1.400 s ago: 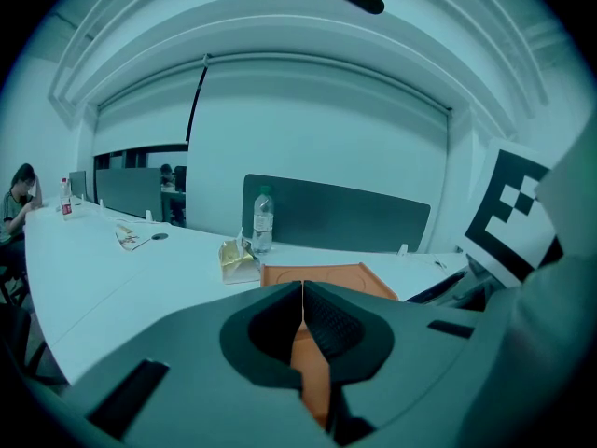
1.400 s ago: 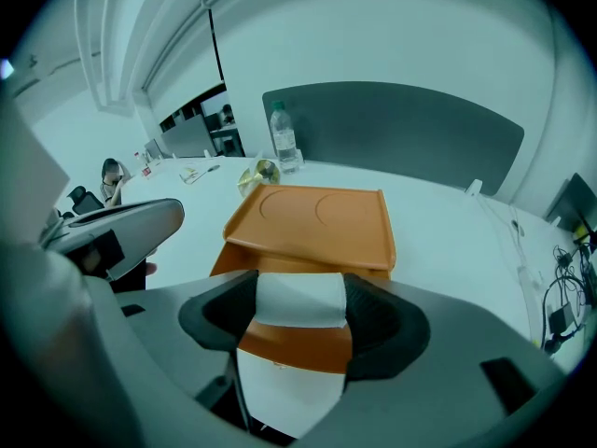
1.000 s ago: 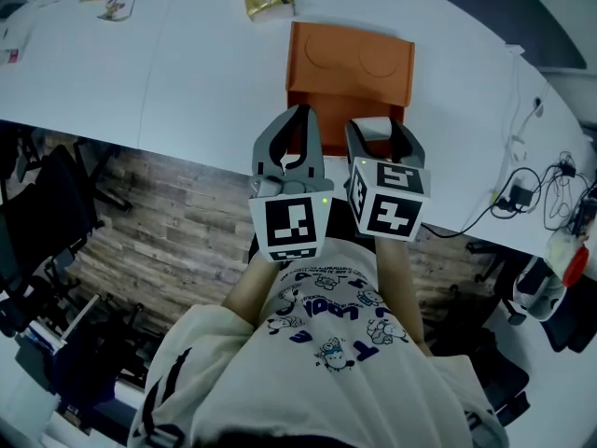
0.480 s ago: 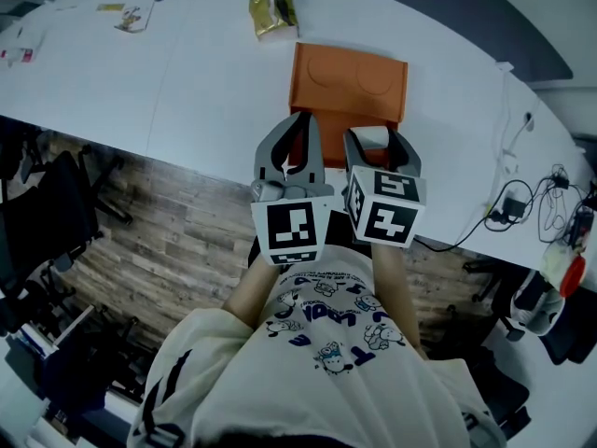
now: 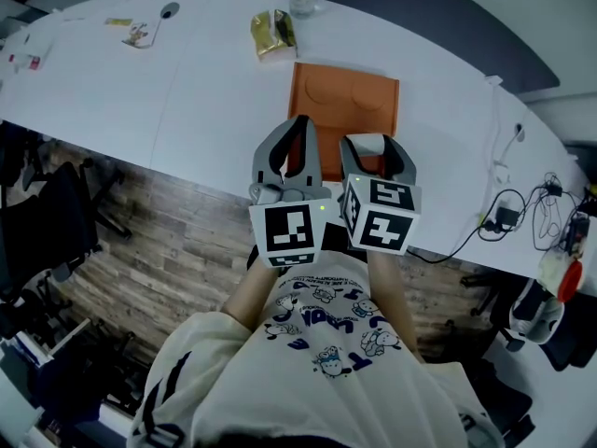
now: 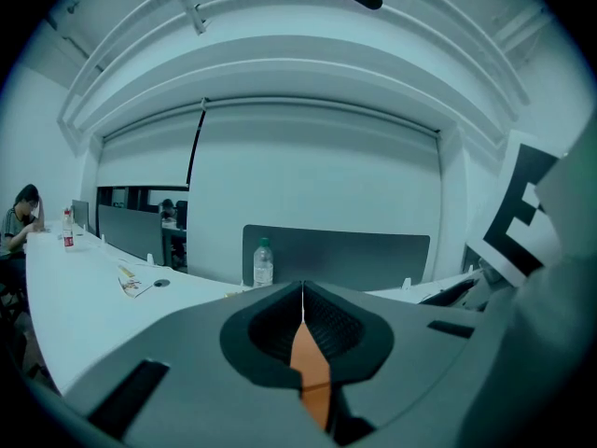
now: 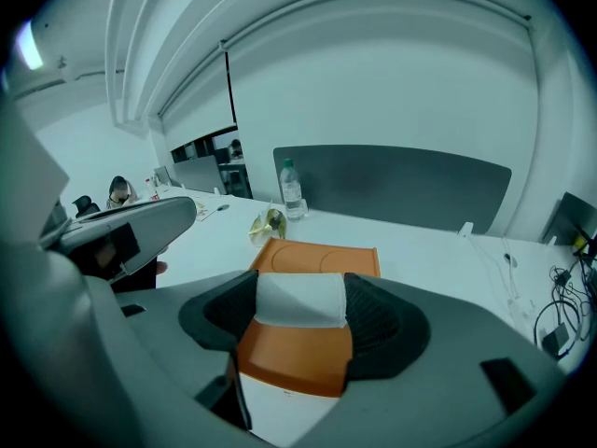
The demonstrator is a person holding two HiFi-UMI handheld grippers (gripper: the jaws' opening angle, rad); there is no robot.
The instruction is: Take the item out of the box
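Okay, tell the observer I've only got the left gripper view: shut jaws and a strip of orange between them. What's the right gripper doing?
Observer: The right gripper is closed on a white item, with a pad against each of its sides.
Operator: And that orange strip?
Observer: That's the orange box, lying flat on the white table. In the head view the left gripper overlaps its near edge.
Operator: Anything off to the right?
Observer: A black adapter with cables lies near the table's right edge, well apart from the box.
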